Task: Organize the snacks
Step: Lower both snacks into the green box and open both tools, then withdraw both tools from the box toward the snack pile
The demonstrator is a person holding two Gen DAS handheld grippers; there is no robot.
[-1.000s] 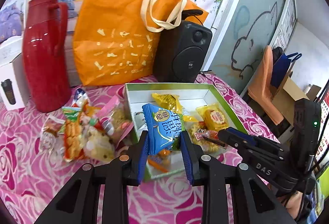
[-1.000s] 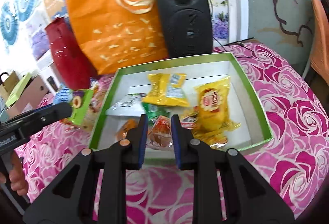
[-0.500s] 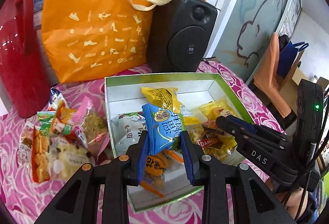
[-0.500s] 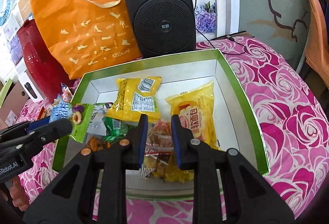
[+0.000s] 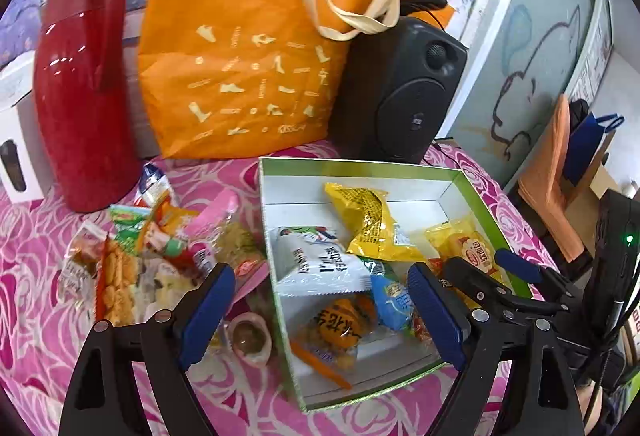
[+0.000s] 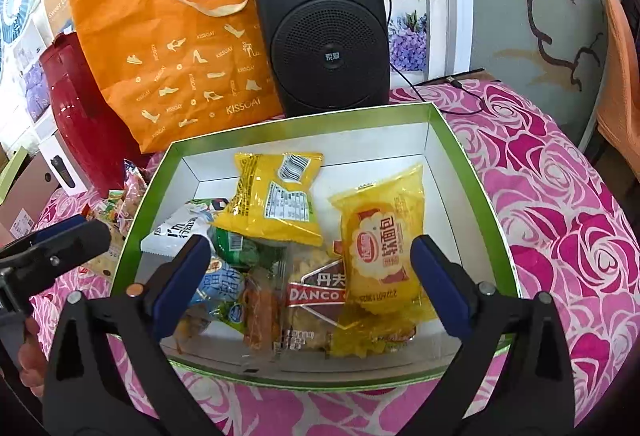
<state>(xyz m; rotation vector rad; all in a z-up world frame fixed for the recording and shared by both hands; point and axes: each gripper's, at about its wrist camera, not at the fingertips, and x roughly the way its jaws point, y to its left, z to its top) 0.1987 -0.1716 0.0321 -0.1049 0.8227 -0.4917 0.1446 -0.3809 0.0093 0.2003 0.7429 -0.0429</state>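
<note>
Hidden: blue snack packet lies half under other packets in the green box.
Change: left gripper and right gripper both held snacks before; jaws now wide, empty.

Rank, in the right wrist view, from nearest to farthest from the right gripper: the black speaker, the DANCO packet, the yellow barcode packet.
1. DANCO packet, between the open right gripper fingers.
2. Yellow barcode packet, mid-box.
3. Black speaker, behind the box.

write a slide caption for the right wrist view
Open right gripper above a green-rimmed box of snack packets.
</note>
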